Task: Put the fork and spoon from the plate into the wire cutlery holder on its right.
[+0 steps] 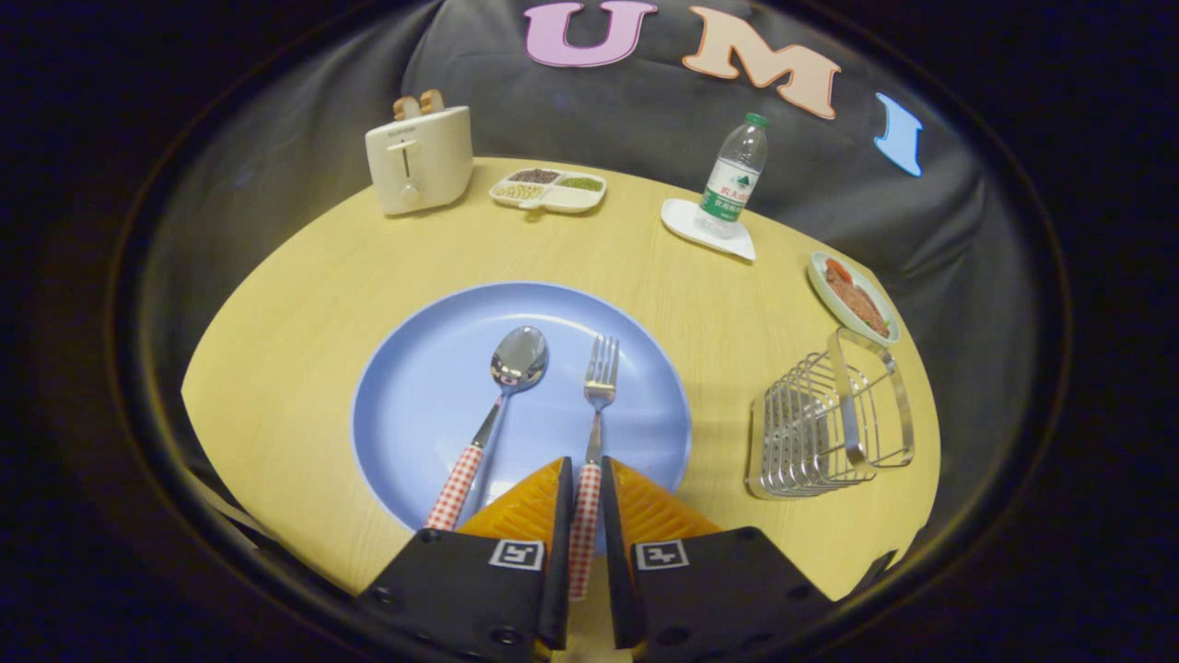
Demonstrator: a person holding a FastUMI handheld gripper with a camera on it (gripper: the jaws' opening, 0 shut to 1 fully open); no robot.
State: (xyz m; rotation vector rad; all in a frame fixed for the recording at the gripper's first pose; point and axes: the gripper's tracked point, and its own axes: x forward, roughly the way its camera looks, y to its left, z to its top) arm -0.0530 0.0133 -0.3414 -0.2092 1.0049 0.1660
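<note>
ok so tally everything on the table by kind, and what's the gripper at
cutlery: 2, spoon and fork
dishes: 4, blue plate, divided tray, white saucer, food dish
wire cutlery holder: 1
toaster: 1
water bottle: 1
total: 9
gripper: shut on fork handle

The steel spoon with a checked handle (pixel 497 405) lies on the round blue plate (pixel 424 368), left of the matching steel fork (pixel 597 405). At the plate's near edge, the gripper (pixel 584 465) squeezes the fork's handle between both fingers. The silver wire cutlery holder (pixel 820 433) stands right of the plate. The cream toaster (pixel 419 161) and clear plastic bottle (pixel 734 175) stand behind the plate.
</note>
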